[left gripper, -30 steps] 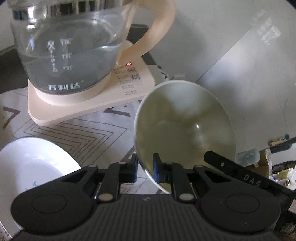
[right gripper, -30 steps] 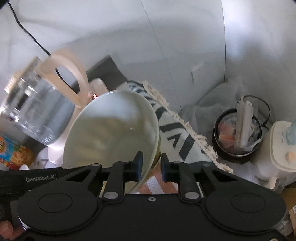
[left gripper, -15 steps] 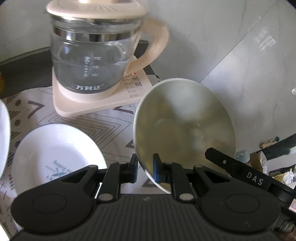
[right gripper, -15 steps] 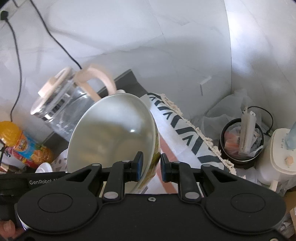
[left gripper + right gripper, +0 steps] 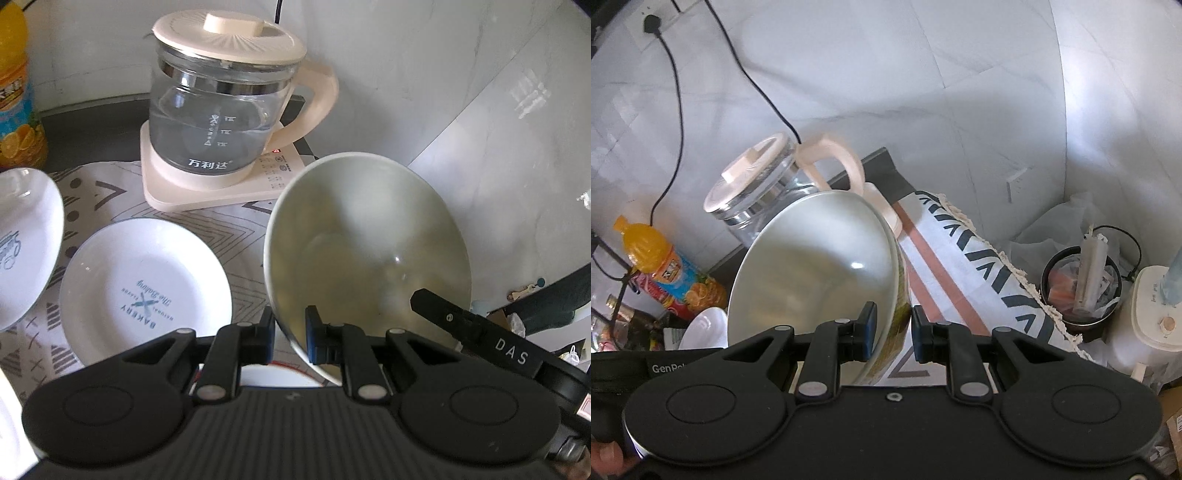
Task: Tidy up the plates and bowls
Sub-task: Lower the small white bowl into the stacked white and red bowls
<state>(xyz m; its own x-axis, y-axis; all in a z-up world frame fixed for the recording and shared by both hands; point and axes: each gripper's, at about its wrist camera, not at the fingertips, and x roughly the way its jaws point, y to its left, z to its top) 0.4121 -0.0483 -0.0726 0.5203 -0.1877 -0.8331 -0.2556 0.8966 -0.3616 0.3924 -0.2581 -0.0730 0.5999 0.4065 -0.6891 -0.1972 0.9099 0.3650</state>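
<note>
The left tool [image 5: 290, 334] and right tool [image 5: 893, 330] each pinched the rim of one pale bowl [image 5: 369, 251], tilted above the patterned bench cloth [image 5: 236, 236] beside a white plate [image 5: 144, 291] printed "BAKERY" and a glass kettle [image 5: 221, 110] marked "万利达".

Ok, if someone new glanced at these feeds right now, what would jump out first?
The big pale bowl, tilted and lifted, fills the middle of both views, with the left tool and the right tool each clamped on its rim from opposite sides. Behind it stands a glass kettle on its cream base, and on the patterned cloth to the left lies a white plate printed "Bakery".
</note>
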